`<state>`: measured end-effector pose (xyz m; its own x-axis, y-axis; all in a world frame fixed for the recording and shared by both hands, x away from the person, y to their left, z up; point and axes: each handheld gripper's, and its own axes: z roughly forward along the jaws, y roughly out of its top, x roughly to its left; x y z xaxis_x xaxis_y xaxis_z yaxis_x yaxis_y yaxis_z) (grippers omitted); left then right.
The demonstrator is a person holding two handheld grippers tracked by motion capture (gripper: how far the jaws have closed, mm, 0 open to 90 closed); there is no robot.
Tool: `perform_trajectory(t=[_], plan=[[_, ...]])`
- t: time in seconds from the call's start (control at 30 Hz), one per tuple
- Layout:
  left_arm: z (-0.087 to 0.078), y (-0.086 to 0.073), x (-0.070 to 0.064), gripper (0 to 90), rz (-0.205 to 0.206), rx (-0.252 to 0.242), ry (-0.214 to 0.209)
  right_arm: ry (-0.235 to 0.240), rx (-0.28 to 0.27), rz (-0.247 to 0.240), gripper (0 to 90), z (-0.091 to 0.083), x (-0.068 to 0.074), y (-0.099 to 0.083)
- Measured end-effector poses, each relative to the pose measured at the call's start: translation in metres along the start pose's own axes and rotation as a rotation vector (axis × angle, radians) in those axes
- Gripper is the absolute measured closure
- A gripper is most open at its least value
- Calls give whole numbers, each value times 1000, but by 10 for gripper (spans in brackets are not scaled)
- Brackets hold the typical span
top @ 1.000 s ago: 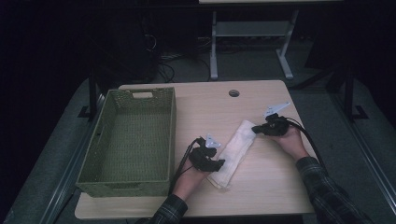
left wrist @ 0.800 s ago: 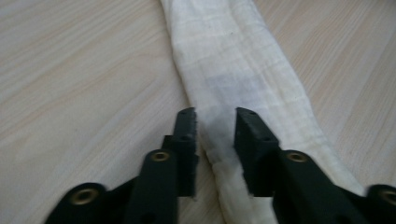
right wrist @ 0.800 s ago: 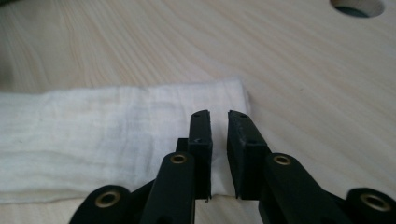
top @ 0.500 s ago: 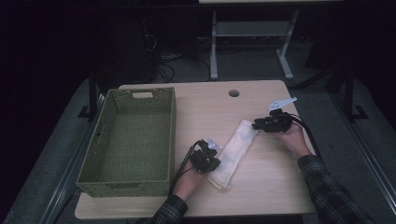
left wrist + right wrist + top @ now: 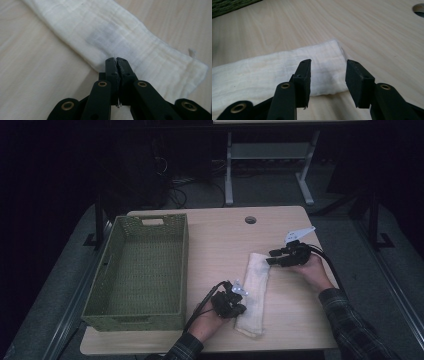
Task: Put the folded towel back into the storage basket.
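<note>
A long folded white cloth [image 5: 255, 290] lies on a pale wooden table [image 5: 220, 240], running from near to far, just right of a green woven basket [image 5: 140, 270]. The left gripper [image 5: 239, 309] sits at the cloth's near left edge; its jaws are pressed together, pinching that edge [image 5: 117, 61]. The right gripper [image 5: 270, 258] hovers at the cloth's far end, its jaws spread apart with the cloth's corner showing between them [image 5: 327, 75]. A round hole [image 5: 250, 219] sits near the table's far edge.
</note>
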<state>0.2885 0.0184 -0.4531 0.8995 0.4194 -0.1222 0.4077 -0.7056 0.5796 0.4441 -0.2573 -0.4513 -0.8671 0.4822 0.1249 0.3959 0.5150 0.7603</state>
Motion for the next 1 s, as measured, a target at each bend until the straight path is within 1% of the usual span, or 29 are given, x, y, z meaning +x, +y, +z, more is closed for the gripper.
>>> perform_trajectory(t=[0.07,0.13,0.17,0.2,0.27,0.33,0.43,0.5,0.53,0.6,0.63,0.67,0.7,0.77,0.83,0.9,0.93,0.97,1.0], plan=[[2,2,-5,876,3,4,-16,22,0,-14,539,1,5,0],[4,3,-10,876,-2,-5,-33,37,1,-31,533,2,10,0],[5,3,-12,876,1,-6,-40,44,0,-47,531,2,12,0],[5,4,-14,875,10,-2,-46,55,1,-45,527,2,15,-1],[7,5,-18,875,15,-2,-59,69,5,-68,524,3,19,-1],[9,7,-21,871,27,-1,-80,90,9,-74,515,4,24,-2],[11,9,-26,871,46,0,-93,107,16,-92,508,5,29,-3],[10,9,-26,855,55,-1,-95,112,22,-97,507,6,33,-3],[9,10,-25,839,56,-10,-99,113,22,-99,507,7,34,-3],[6,13,-22,787,73,-27,-88,117,21,-102,506,7,35,-3],[5,14,-21,751,72,-44,-85,120,21,-102,506,7,35,-3],[3,17,-18,704,95,-44,-75,121,20,-103,505,7,35,-3],[4,19,-17,647,102,-57,-70,123,21,-102,505,7,36,-3],[6,23,-14,541,140,-54,-80,123,26,-104,503,6,36,-3],[10,26,-13,453,163,-69,-95,124,25,-106,502,6,36,-3],[16,28,-12,403,186,-66,-116,126,25,-106,502,6,36,-3],[19,30,-12,376,218,-46,-112,126,27,-105,502,6,36,-3],[22,30,-12,348,226,-41,-110,126,27,-107,502,6,36,-3],[24,31,-12,331,245,-34,-104,126,27,-108,502,7,36,-3]])
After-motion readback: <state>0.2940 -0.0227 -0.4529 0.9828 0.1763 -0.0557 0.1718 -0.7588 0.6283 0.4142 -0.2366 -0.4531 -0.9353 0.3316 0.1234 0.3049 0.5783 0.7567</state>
